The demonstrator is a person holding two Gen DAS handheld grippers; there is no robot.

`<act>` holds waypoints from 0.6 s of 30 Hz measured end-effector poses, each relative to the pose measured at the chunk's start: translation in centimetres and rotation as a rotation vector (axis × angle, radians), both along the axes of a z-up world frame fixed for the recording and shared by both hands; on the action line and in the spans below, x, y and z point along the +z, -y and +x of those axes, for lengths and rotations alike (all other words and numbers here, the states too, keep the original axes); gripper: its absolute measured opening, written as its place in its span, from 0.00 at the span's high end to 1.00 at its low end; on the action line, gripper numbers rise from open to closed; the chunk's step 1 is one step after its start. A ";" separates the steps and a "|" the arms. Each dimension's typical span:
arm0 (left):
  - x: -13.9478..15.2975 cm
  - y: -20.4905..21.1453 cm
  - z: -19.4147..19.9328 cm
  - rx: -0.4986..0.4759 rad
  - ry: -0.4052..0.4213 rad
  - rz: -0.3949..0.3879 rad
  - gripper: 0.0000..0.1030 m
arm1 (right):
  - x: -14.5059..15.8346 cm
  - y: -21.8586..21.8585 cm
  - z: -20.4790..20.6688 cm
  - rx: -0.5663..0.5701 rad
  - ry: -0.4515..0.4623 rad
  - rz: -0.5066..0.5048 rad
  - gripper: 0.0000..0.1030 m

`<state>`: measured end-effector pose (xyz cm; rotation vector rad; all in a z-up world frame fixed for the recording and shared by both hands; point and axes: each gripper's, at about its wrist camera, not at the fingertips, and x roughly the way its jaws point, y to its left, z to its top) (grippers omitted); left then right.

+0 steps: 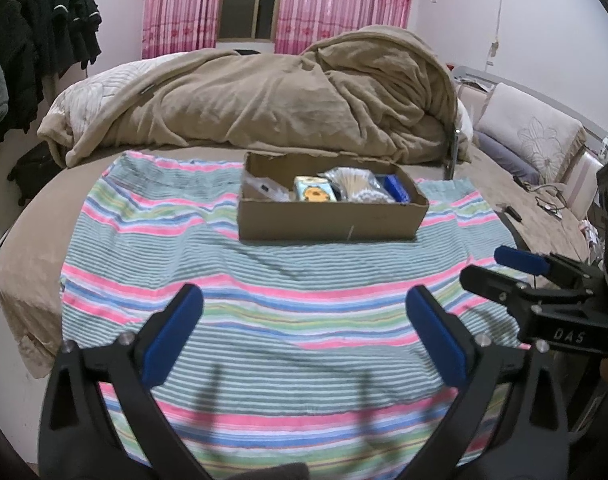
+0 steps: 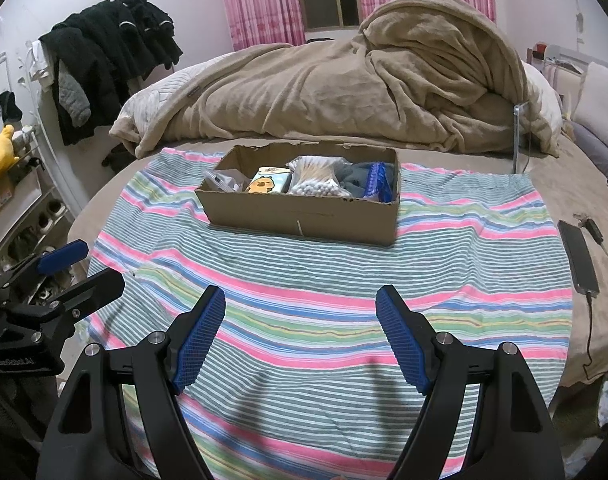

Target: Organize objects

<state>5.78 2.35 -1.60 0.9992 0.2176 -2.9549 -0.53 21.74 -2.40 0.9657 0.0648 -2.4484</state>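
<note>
Cardboard box (image 2: 304,216) on striped towel (image 2: 344,300), holding cartoon-print pack (image 2: 266,183) and cotton swabs (image 2: 314,184). Right gripper (image 1: 500,268) marked "DAS"; left gripper (image 2: 84,264) lettering blurred, possibly "GenRobot.AI". Both spread wide, empty, nearer than box.

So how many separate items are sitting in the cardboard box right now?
5 visible in the cardboard box, left to right: clear plastic packet, tissue pack with cartoon animal, bag of cotton swabs, grey cloth, blue item. More may be hidden underneath.
</note>
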 end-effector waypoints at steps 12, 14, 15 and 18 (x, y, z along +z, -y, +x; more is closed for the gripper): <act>0.0 -0.1 0.0 -0.001 0.002 -0.001 0.01 | -0.3 -0.2 -0.2 -0.004 0.006 0.000 0.22; 0.0 -0.1 0.0 -0.002 0.002 -0.001 0.01 | -0.3 -0.2 -0.2 -0.003 0.005 0.001 0.22; 0.0 -0.1 0.0 -0.002 0.003 0.000 0.01 | -0.3 -0.2 -0.2 -0.004 0.006 0.002 0.22; -0.2 -0.1 -0.2 -0.001 0.008 0.005 0.01 | -0.4 -0.3 -0.4 -0.006 0.008 0.003 0.22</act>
